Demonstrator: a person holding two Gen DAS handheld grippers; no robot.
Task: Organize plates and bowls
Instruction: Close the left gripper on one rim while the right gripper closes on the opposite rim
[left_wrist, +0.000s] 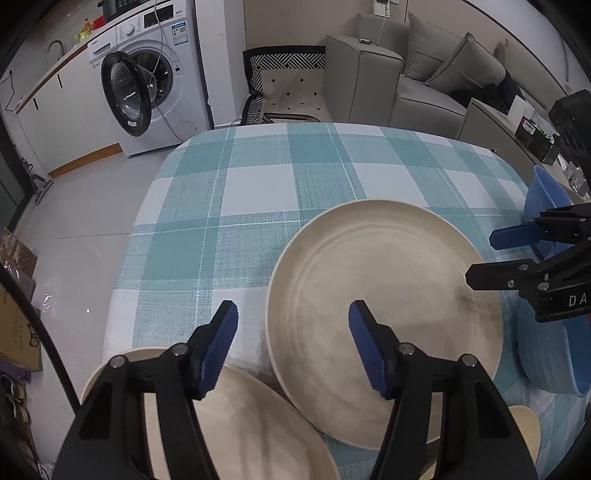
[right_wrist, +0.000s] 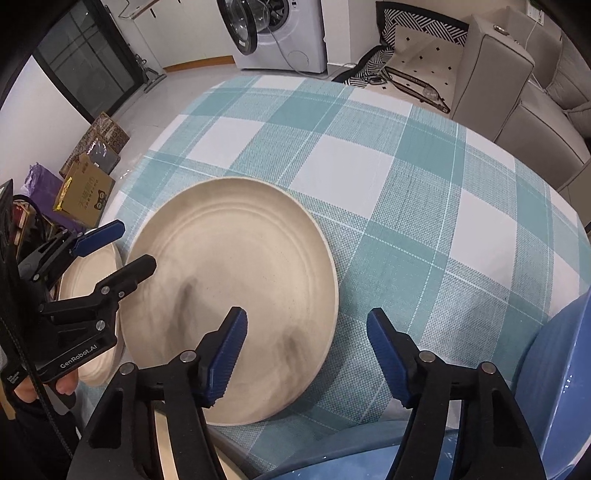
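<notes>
While a checked teal cloth covers the surface (right_wrist: 369, 177), washing machine (left_wrist: 147, 85) and sofa (left_wrist: 424, 74) sit behind. Left tool (left_wrist: 293, 325) and right tool (right_wrist: 308, 336) both half spread, pinching nothing, each straddling an opposite rim of the cream plate (right_wrist: 236, 277). Blue bowl (right_wrist: 554, 369) right.

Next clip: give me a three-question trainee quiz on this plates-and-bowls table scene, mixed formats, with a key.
1. True or false: the left gripper is shut on the large cream plate.
2. What pattern covers the tablecloth? A) stripes B) checks C) dots
3. Fill in: the bowl beyond the right gripper is ____ in colour.

Key: 1 false, both grippers are open, gripping nothing; 2 B; 3 blue.
</notes>
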